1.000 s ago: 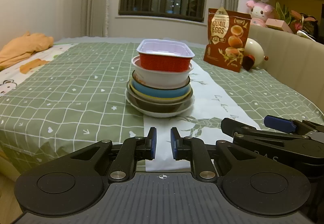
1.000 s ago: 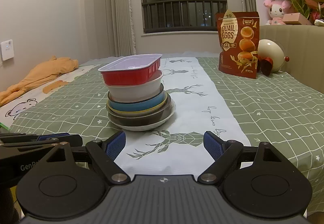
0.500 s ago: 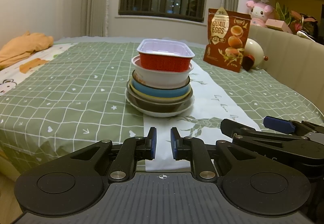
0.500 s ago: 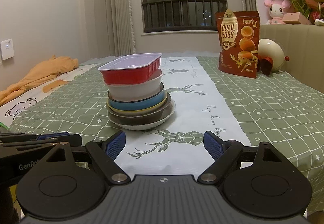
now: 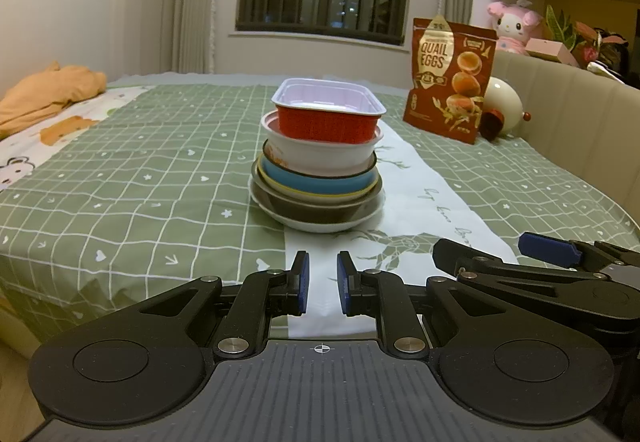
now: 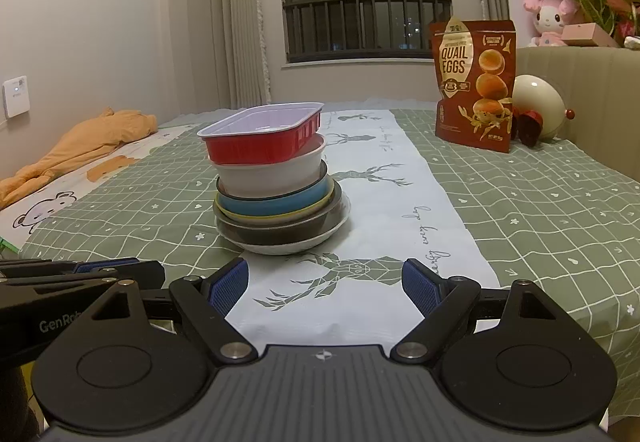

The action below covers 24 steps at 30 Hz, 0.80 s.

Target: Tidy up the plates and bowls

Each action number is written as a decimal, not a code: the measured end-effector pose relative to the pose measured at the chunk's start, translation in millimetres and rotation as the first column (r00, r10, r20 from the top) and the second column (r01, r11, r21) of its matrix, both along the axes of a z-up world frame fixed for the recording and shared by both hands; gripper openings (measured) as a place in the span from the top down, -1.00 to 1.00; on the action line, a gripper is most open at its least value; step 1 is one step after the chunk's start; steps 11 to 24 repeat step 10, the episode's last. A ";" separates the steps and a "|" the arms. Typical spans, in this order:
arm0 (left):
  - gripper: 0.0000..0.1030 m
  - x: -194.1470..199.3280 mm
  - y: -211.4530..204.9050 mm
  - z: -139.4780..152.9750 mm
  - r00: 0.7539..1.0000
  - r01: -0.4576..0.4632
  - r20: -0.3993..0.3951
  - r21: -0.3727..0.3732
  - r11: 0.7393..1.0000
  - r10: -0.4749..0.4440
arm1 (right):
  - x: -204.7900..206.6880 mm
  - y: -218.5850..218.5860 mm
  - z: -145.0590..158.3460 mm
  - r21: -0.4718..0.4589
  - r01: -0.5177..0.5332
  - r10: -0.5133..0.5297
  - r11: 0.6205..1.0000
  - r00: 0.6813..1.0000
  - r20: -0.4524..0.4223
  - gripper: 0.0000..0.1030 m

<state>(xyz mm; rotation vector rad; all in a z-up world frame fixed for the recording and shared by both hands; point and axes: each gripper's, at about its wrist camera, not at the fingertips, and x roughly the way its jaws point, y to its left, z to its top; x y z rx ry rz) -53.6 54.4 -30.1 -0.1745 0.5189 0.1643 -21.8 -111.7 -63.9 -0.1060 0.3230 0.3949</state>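
Nearest in the left wrist view, the left hand-held gripper (image 5: 322, 288) has its blue pads drawn almost together with nothing between them. The right hand-held gripper (image 6: 326, 288) stands with its jaws wide apart, also empty; both hang above the near edge of the bench (image 6: 540, 210), short of the stack.

Further on, in the middle of the bench on the white deer-print runner (image 6: 384, 282), the stack rises from a wide white plate (image 5: 320, 228), through a dark bowl (image 5: 316, 208), a yellow-rimmed dish (image 5: 320, 196), a blue bowl (image 5: 308, 180) and a white bowl (image 5: 324, 158), to a red rectangular tray (image 5: 326, 124) on top, which sits slightly askew.

The tray looks like thin foil or plastic: probably light, easily dented, and best pinched on its rolled rim at a short end. The bowls below seem ceramic, so heavier, stiff, smooth and breakable; a grip across a rim wall, with the other gripper steadying the pile, looks safest.

Behind the stack, well apart, a quail egg bag (image 6: 474, 82) stands upright near a cream egg-shaped ornament (image 6: 538, 106).

Against the pictures a second earlier nothing differs: both grippers keep their places and openings, and the stack is unmoved.
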 end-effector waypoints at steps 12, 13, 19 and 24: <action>0.66 3.6 6.1 -1.3 1.000 -0.012 -0.002 -0.010 1.000 0.012 | 3.1 1.6 -1.1 0.005 -0.007 0.007 1.000 1.000 -0.015 -0.64; 0.66 3.6 6.1 -1.3 1.000 -0.012 -0.002 -0.010 1.000 0.012 | 3.1 1.6 -1.1 0.005 -0.007 0.007 1.000 1.000 -0.015 -0.64; 0.66 3.6 6.1 -1.3 1.000 -0.012 -0.002 -0.010 1.000 0.012 | 3.1 1.6 -1.1 0.005 -0.007 0.007 1.000 1.000 -0.015 -0.64; 0.66 3.6 6.1 -1.3 1.000 -0.012 -0.002 -0.010 1.000 0.012 | 3.1 1.6 -1.1 0.005 -0.007 0.007 1.000 1.000 -0.015 -0.64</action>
